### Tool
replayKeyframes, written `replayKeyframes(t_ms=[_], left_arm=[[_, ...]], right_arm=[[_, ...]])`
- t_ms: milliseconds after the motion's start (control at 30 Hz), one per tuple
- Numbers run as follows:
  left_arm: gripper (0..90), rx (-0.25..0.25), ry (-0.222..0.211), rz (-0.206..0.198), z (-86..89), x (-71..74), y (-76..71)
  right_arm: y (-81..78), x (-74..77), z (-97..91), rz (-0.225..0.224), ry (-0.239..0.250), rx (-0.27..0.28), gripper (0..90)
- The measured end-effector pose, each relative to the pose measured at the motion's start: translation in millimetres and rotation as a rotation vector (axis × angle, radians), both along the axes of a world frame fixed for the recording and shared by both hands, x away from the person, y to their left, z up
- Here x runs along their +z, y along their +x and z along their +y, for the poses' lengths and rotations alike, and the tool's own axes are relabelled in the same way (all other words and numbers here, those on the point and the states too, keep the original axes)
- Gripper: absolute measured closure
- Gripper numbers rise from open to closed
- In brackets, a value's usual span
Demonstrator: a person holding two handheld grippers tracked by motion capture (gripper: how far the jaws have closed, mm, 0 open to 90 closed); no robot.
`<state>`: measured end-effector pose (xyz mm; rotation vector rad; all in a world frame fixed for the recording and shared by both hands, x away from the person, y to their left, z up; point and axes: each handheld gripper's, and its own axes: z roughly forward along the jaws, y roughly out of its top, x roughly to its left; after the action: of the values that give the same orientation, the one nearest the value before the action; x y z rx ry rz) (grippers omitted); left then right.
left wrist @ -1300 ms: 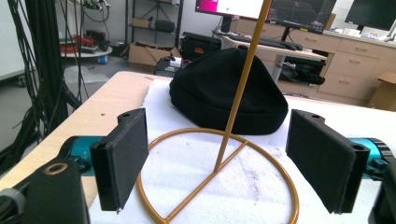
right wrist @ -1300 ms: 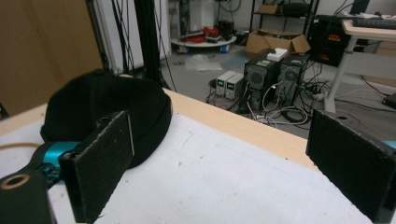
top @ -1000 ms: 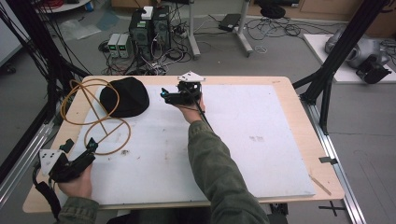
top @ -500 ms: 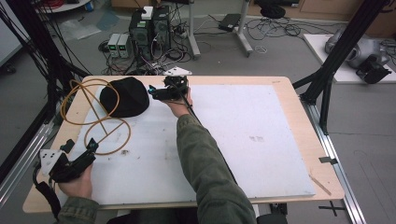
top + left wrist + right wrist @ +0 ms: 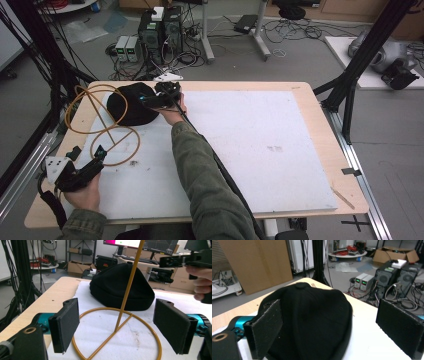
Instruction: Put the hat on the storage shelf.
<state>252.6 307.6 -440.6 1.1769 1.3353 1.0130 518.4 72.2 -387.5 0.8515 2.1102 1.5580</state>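
From the high view, your right gripper [image 5: 150, 100] reached to the far left part of the table [image 5: 300, 95], its jaws apart at the near edge of a black beanie [image 5: 127, 102] that lay on the white board [image 5: 260, 150]. Your left gripper [image 5: 87, 162] rested near the table's front left corner, jaws spread, just beside the base ring of a yellow wire stand [image 5: 107, 132]. The stand's upper hoop leaned out past the table's left edge. On the floor beyond stood two computer towers [image 5: 160, 27] and two small pale boxes [image 5: 127, 47]; any lettering on them was too small to read.

In the left gripper view, your left gripper [image 5: 120, 326] stood wide open, nothing between its pads, with the stand's round base [image 5: 117, 350] and upright rod straight ahead. The beanie [image 5: 121, 287] sat behind the rod, and your right hand [image 5: 202, 287] held the other gripper at upper right.

In the right gripper view, your right gripper [image 5: 332, 327] was open around the beanie [image 5: 312, 320], the left pad against the fabric, the right pad clear of it. Cardboard boxes [image 5: 395, 255] stood in the background, contents hidden; the pale boxes' [image 5: 363, 281] green displays were unreadable.
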Motion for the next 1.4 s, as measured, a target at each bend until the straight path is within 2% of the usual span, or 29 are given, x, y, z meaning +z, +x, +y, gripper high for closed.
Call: replayKeyframes(t_ms=[167, 333, 433, 500, 633, 667, 700, 733, 900, 967, 1067, 1200, 1233, 1267, 1300, 1333, 1367, 1400], left_arm=[[21.5, -0.005, -0.005, -0.001, 0.3, -0.1, 0.4], [21.5, -0.016, -0.004, 0.002, 0.0, -0.3, 1.5], [21.3, -0.017, -0.006, 0.002, 0.3, 0.0, 2.0], [21.3, -0.018, -0.010, -0.002, 0.6, 0.4, 2.9], [21.3, -0.017, -0.019, -0.001, 3.5, 1.0, 3.7], [21.3, -0.016, -0.022, -0.003, 4.6, 0.9, 4.0], [21.3, -0.015, -0.024, -0.003, 6.0, 1.0, 4.1], [21.3, -0.011, -0.024, -0.002, 7.7, 1.0, 4.0], [21.3, 0.012, -0.033, 0.003, 16.2, -0.1, 3.2], [21.3, 0.017, -0.038, 0.004, 17.9, -0.5, 2.4], [21.3, 0.019, -0.030, 0.005, 17.5, -0.7, 2.1], [21.4, 0.019, -0.026, 0.004, 16.3, -0.5, 1.8], [21.3, 0.020, -0.025, 0.005, 16.4, -0.4, 1.6], [21.3, 0.020, -0.024, 0.005, 16.6, -0.4, 1.4], [21.4, 0.019, -0.024, 0.005, 16.8, -0.4, 1.4], [21.4, 0.019, -0.024, 0.005, 16.7, -0.5, 1.5], [21.4, 0.019, -0.025, 0.005, 16.5, -0.5, 1.6], [21.3, 0.018, -0.024, 0.006, 16.4, -0.5, 1.7]], right_arm=[[5.3, -1.1, 13.9, 0.010, 0.012, 0.014, 6.6], [8.5, -3.8, 25.6, 0.011, -0.009, 0.028, 6.6], [10.3, -8.1, 38.8, 0.021, -0.039, 0.046, 6.6], [10.5, -10.2, 41.7, 0.022, -0.052, 0.044, 6.6], [11.8, -19.5, 48.3, 0.053, -0.088, 0.024, 6.7], [12.9, -22.9, 48.3, 0.087, -0.091, 0.011, 8.4], [12.9, -22.9, 48.3, 0.087, -0.091, 0.011, 8.4], [13.9, -25.2, 48.0, 0.105, -0.098, 0.025, 15.7], [13.6, -27.4, 49.8, 0.094, -0.104, 0.019, 18.4], [13.6, -29.4, 50.0, 0.103, -0.123, 0.024, 22.4], [14.1, -30.1, 49.6, 0.125, -0.116, 0.027, 25.4], [14.1, -30.5, 49.6, 0.139, -0.139, 0.033, 39.3], [15.1, -30.7, 48.1, 0.156, -0.139, 0.046, 50.0], [15.1, -30.7, 48.1, 0.156, -0.139, 0.046, 50.0], [15.2, -30.8, 48.1, 0.162, -0.139, 0.058, 57.2], [13.6, -29.2, 49.6, 0.162, -0.157, 0.093, 74.5], [13.6, -29.2, 49.6, 0.162, -0.157, 0.093, 74.5], [11.7, -27.8, 51.1, 0.153, -0.172, 0.096, 81.5]])
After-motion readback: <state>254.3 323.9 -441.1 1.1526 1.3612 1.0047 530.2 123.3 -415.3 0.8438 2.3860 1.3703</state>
